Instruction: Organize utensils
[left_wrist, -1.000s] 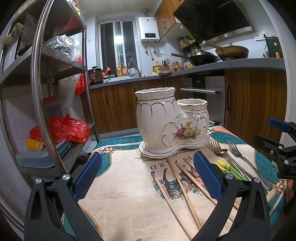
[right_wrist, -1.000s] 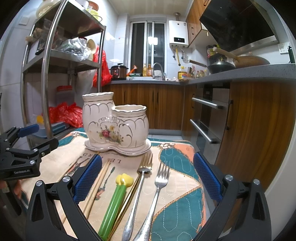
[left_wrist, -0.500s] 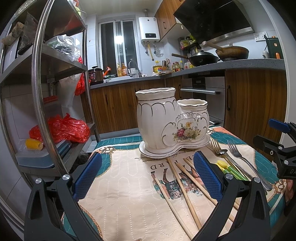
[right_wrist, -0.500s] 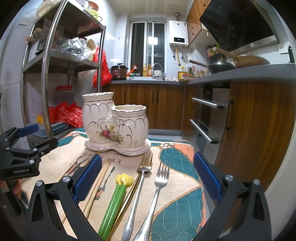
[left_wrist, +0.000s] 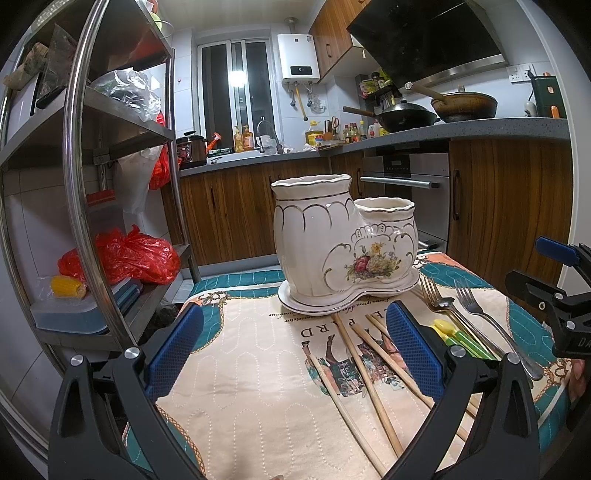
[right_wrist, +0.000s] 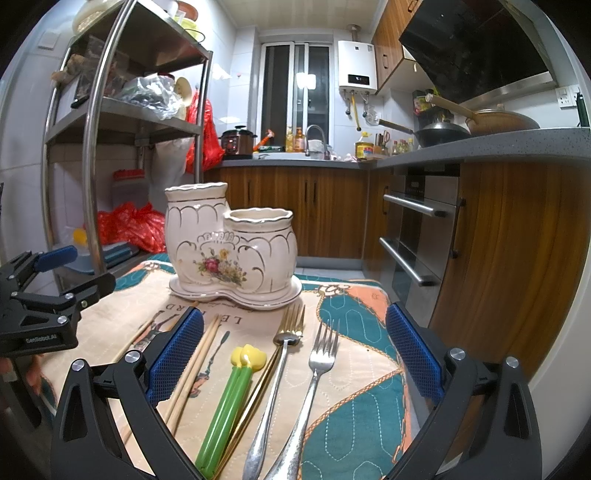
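Observation:
A cream two-cup ceramic utensil holder (left_wrist: 343, 240) with a flower print stands at the far side of the cloth-covered table; it also shows in the right wrist view (right_wrist: 229, 251). Wooden chopsticks (left_wrist: 365, 373) lie loose in front of it. A silver fork (right_wrist: 314, 384), a silver spoon (right_wrist: 273, 387), a gold fork (right_wrist: 293, 319) and green chopsticks with yellow tips (right_wrist: 229, 398) lie side by side. My left gripper (left_wrist: 295, 350) is open and empty above the cloth. My right gripper (right_wrist: 295, 350) is open and empty over the forks and spoon.
A metal shelf rack (left_wrist: 77, 177) with red bags stands close on the left. Wooden cabinets and an oven (right_wrist: 417, 236) are on the right beyond the table edge. The patterned tablecloth (left_wrist: 251, 369) covers the small table.

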